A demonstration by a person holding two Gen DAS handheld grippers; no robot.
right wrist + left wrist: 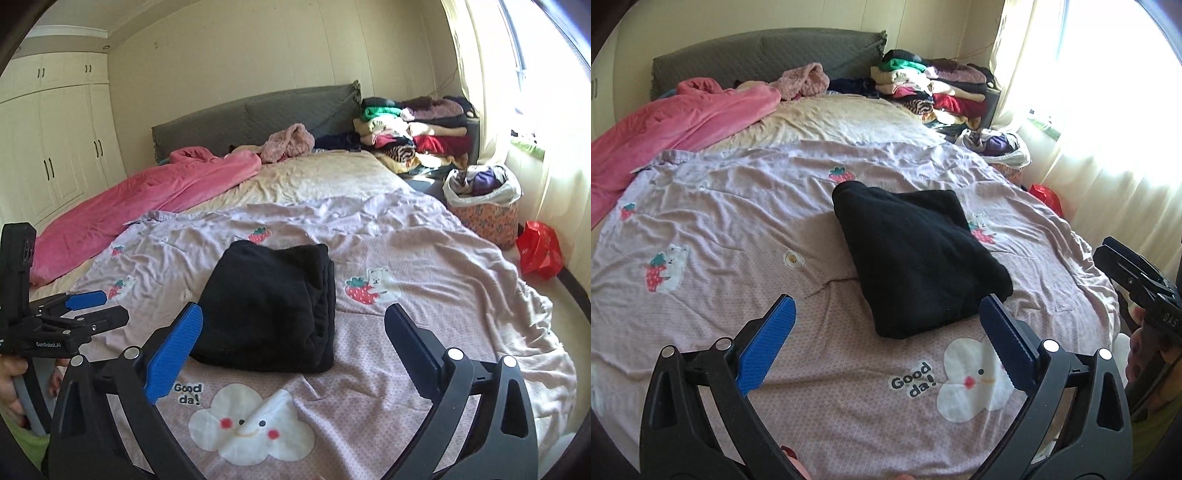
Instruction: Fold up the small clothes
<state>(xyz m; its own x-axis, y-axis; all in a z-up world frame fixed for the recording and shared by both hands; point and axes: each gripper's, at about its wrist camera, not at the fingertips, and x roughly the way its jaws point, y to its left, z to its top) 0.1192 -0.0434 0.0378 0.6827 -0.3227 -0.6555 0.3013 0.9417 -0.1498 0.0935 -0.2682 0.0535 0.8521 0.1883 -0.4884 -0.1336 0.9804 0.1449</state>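
Sunlit bedroom, and the bed (701, 206) took up nearly all of the left wrist view, spread with a lilac quilt (746, 229) printed with strawberries and bears. On it sat the black garment (916, 258), folded into a thick, compact wedge and lying flat near the quilt's middle, touched by nothing. The left gripper (886, 343) hung just short of it, jaws spread wide and empty, the near corner of the bundle showing between its blue pads (768, 343) without contact. That read as a release: the fold looked finished and the tool was clear of the cloth. At the far right edge the right gripper (1126, 273) poked in, held in a hand (1145, 354).

Over to the right wrist view: same black bundle (273, 302), its stacked edges facing right, layers neat. The right gripper (295, 350) stood open too, nothing clamped, the garment ahead of its fingers. The left gripper (85, 310) appeared at the left, off the cloth. Against the headboard a stack of folded clothes (413, 133) waited, and a basket (484, 210) of loose laundry stood beside the bed, likely the supply for the next piece.
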